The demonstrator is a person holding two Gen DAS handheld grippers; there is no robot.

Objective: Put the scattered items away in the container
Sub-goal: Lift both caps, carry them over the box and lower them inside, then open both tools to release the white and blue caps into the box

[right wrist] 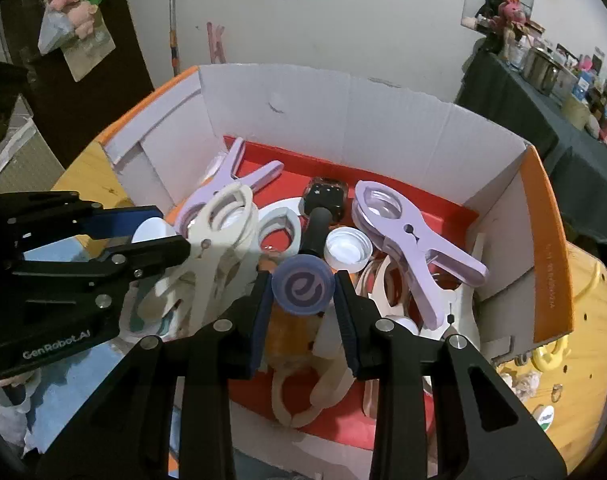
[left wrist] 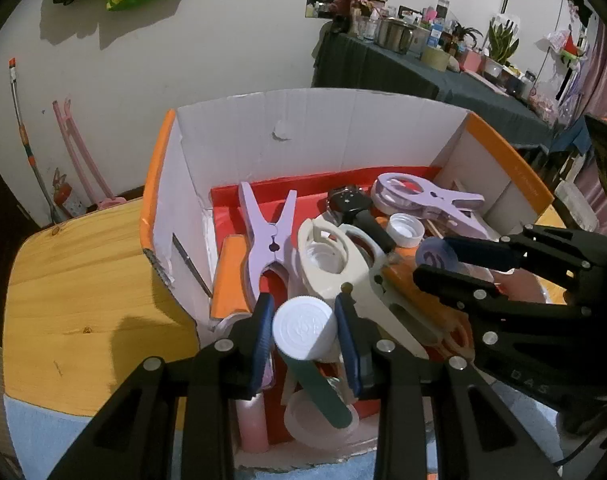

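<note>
Left gripper (left wrist: 305,330) pinching white-capped dark green tube (left wrist: 305,330); right gripper (right wrist: 303,286) pinching purple-capped orange bottle (right wrist: 302,289). Both over open white cardboard box (left wrist: 315,132), near edge.

Dim, hard shadows, fisheye-warped edges

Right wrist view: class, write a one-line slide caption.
Right gripper holds a purple-capped orange bottle over the white-and-orange cardboard box of clips.

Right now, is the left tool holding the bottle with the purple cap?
No, the left tool grips a white-capped bottle.
</note>
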